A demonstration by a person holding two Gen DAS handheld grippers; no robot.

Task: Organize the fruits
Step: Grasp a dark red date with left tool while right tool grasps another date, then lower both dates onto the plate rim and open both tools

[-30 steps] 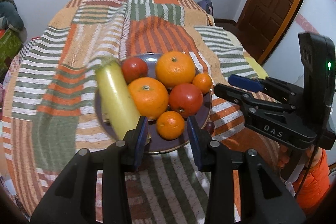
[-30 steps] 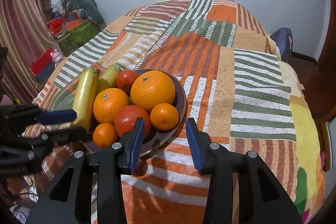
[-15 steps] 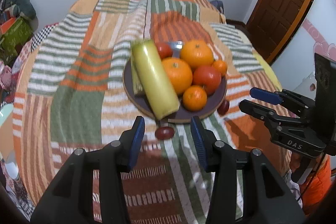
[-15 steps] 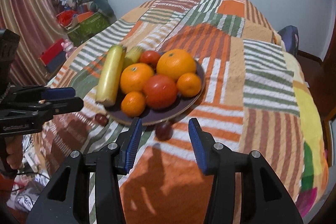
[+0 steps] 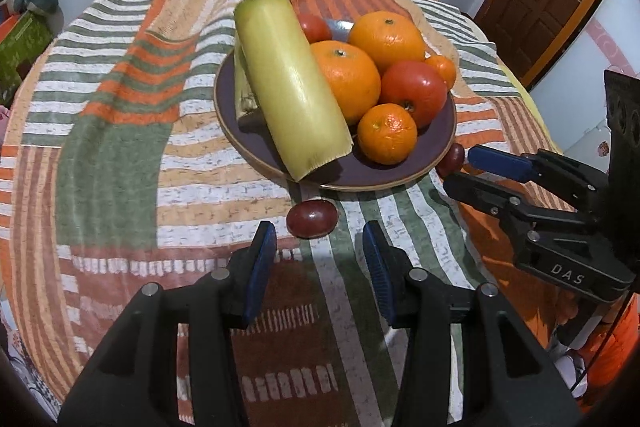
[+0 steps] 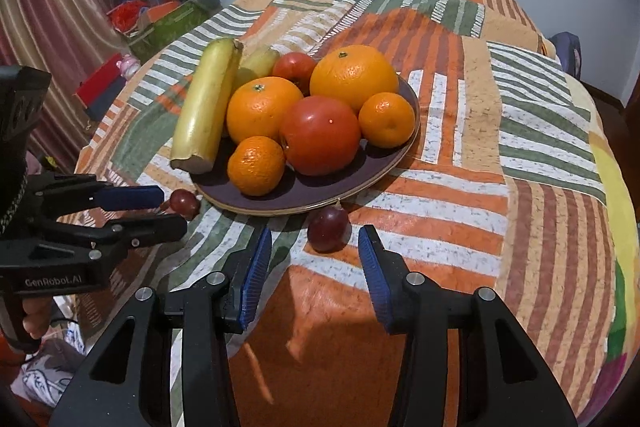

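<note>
Covered by a patchwork striped blanket [image 5: 120, 131] in orange, green and white: a bed [image 6: 540, 155], carrying everything. Near its front edge, a dark purple plate [image 5: 438, 143] heaped with fruit: a long yellow banana [image 5: 290, 83] along the left side, a second one half hidden behind it, two big oranges [image 6: 354, 75], two red tomatoes [image 6: 320, 135], two small mandarins [image 6: 256, 165].

Off the plate, on the blanket, two dark red grapes. One grape [image 5: 312, 219] just in front of the plate's near rim, straight ahead of the left claw [image 5: 318, 259], just beyond the fingertips and centred on the gap; fingers spread wide, nothing held. Second grape [image 6: 329, 229] also just outside the rim, lying at the tips of the right claw [image 6: 314, 259], between the blue pads [image 6: 256, 267] and nearer the right-hand one; fingers likewise parted wide, touching nothing.

Readable in the left wrist view on the right claw's body: "DAS" [image 5: 566, 269]. Readable in the right wrist view on the left claw's body: "GenRobot.AI" [image 6: 54, 281].
</note>
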